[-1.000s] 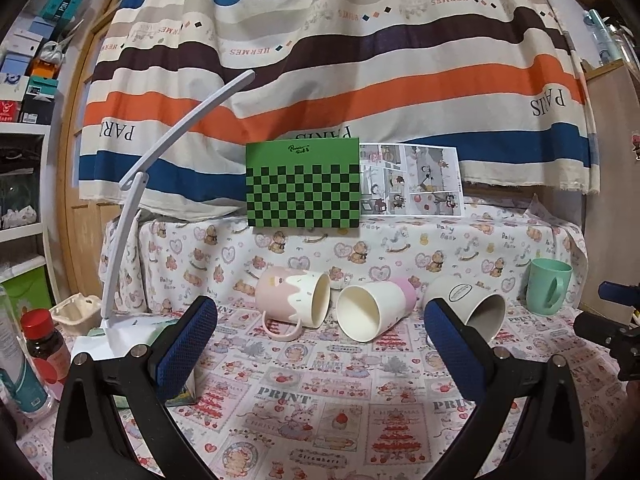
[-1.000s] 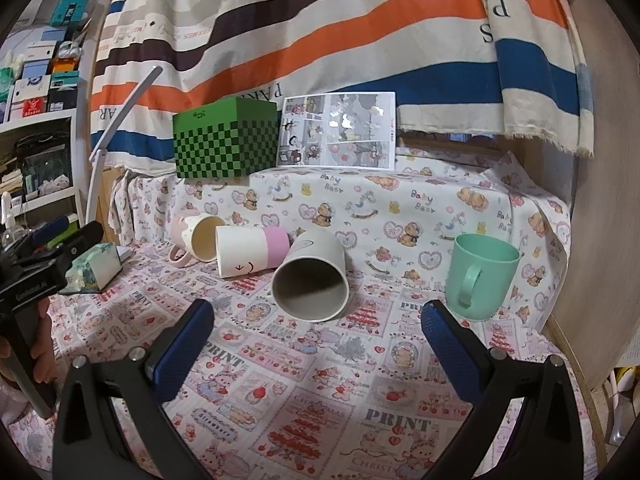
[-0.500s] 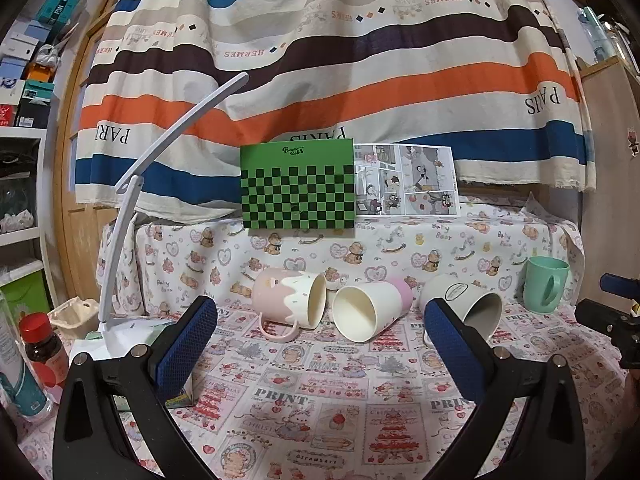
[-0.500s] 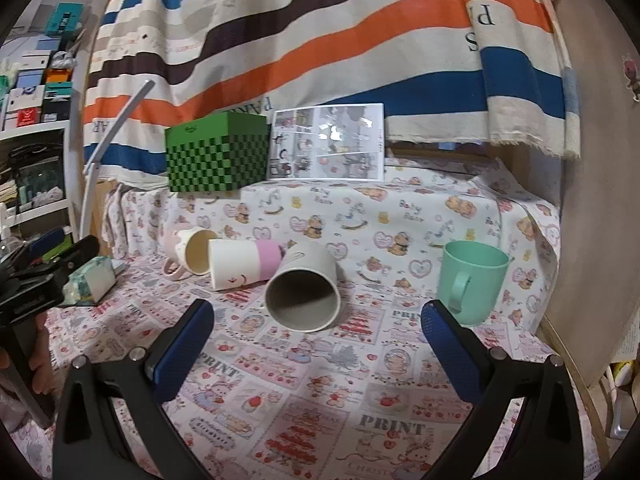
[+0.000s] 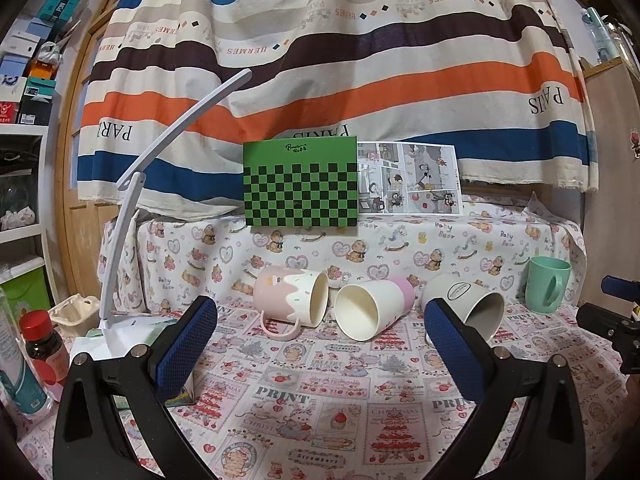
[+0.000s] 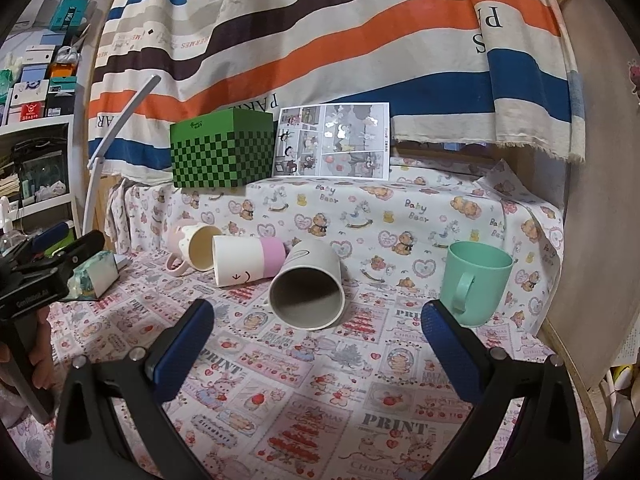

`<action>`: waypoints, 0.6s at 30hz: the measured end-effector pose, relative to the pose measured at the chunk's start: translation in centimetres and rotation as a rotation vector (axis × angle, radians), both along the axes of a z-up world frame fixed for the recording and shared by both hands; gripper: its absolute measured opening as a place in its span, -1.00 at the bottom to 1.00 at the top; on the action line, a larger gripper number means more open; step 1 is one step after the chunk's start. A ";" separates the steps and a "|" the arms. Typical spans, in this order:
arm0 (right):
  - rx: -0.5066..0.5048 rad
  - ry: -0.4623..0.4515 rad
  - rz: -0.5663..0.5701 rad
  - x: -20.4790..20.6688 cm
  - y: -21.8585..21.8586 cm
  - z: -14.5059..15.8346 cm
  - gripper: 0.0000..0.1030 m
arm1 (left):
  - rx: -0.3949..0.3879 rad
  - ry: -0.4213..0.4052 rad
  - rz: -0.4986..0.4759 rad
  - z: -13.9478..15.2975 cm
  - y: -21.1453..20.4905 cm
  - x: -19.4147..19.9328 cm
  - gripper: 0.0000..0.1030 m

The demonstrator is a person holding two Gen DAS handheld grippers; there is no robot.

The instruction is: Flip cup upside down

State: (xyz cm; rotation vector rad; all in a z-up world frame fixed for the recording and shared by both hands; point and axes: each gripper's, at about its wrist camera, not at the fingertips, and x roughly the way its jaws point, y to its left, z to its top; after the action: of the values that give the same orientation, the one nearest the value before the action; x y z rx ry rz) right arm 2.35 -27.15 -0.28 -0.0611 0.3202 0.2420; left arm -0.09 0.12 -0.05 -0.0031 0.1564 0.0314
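Three cups lie on their sides on the patterned tablecloth: a pink mug (image 5: 290,300) (image 6: 192,249), a white cup with a pink band (image 5: 370,306) (image 6: 246,261), and a white mug (image 5: 468,307) (image 6: 307,289). A mint green mug (image 5: 546,285) (image 6: 474,282) stands upright at the right. My left gripper (image 5: 318,344) is open and empty, well short of the cups. My right gripper (image 6: 318,344) is open and empty, in front of the white mug. Each gripper shows at the edge of the other's view.
A green checkered box (image 5: 300,182) and a comic sheet (image 5: 412,178) stand on the raised ledge behind. A white desk lamp (image 5: 132,208), a red-capped bottle (image 5: 40,344) and a small carton (image 6: 94,276) are at the left. A wooden panel (image 6: 592,216) bounds the right.
Both grippers have drawn back and risen slightly, so the cups sit a little lower and farther in view. Both stay open. The cups have not moved.
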 end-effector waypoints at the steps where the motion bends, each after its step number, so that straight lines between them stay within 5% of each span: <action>1: 0.000 0.001 0.001 0.0 0.0 0.0 1.00 | 0.000 -0.002 -0.001 0.0 0.0 0.0 0.99; 18: -0.001 0.005 0.004 0.1 0.1 0.0 1.00 | -0.019 0.021 -0.009 -0.1 0.1 0.5 0.99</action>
State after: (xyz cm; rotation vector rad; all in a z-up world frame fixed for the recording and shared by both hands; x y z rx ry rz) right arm 2.42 -27.08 -0.30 -0.0623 0.3255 0.2457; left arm 0.43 0.26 -0.18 -0.0210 0.1775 0.0207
